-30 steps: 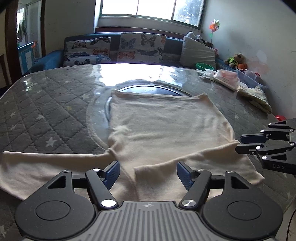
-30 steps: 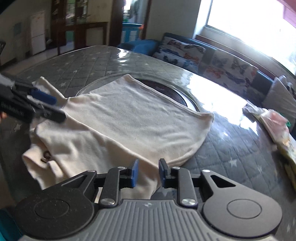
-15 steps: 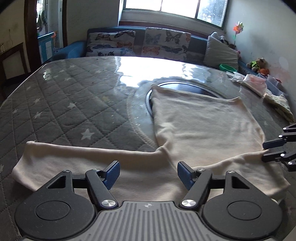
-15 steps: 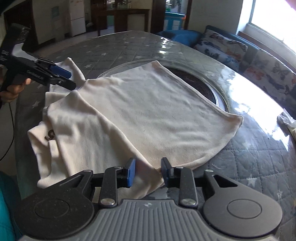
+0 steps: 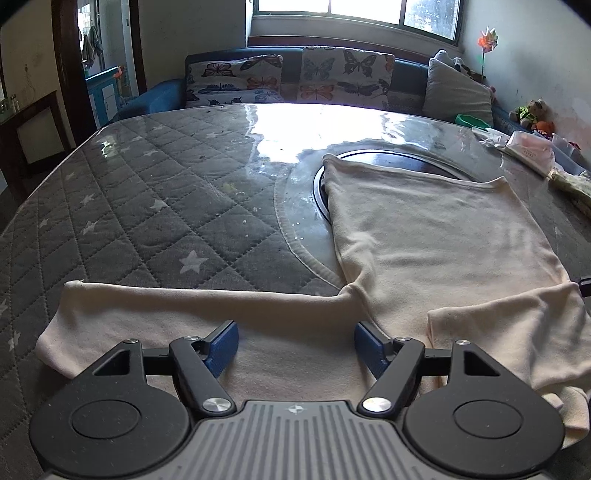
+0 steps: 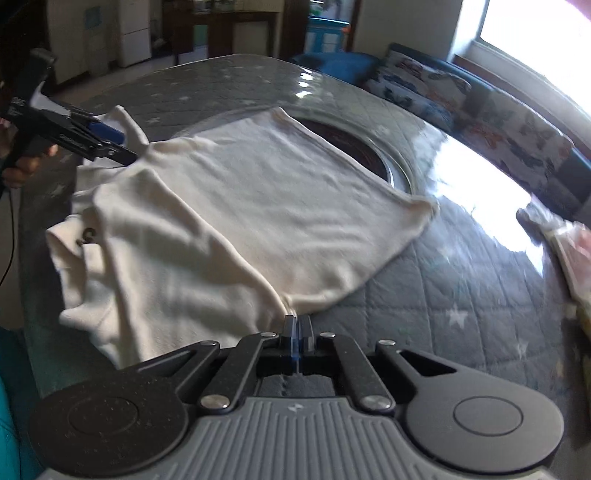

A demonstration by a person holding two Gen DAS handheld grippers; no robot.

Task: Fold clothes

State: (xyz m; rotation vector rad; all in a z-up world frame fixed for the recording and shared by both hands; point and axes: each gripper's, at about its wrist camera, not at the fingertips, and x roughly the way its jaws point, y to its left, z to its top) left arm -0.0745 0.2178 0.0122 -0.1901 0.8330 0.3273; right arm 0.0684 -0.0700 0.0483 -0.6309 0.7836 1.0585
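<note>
A cream long-sleeved shirt [image 5: 436,236] lies spread across a round table [image 5: 155,206] covered in a grey quilted star-print cloth under a glossy clear sheet, its body reaching over the dark circular inset [image 5: 384,158] at the table's centre and its hem pointing toward the far edge. One sleeve [image 5: 177,314] stretches flat along the table's near edge, directly under the left gripper [image 5: 294,345], whose blue-padded fingers stand wide apart above the fabric, holding nothing. The right gripper [image 6: 296,332] has its fingers pressed together on a pinch of the shirt's edge near the table's near right side. A butterfly-print sofa [image 5: 295,79] sits beyond the far edge, beneath a bright window [image 5: 354,11].
</note>
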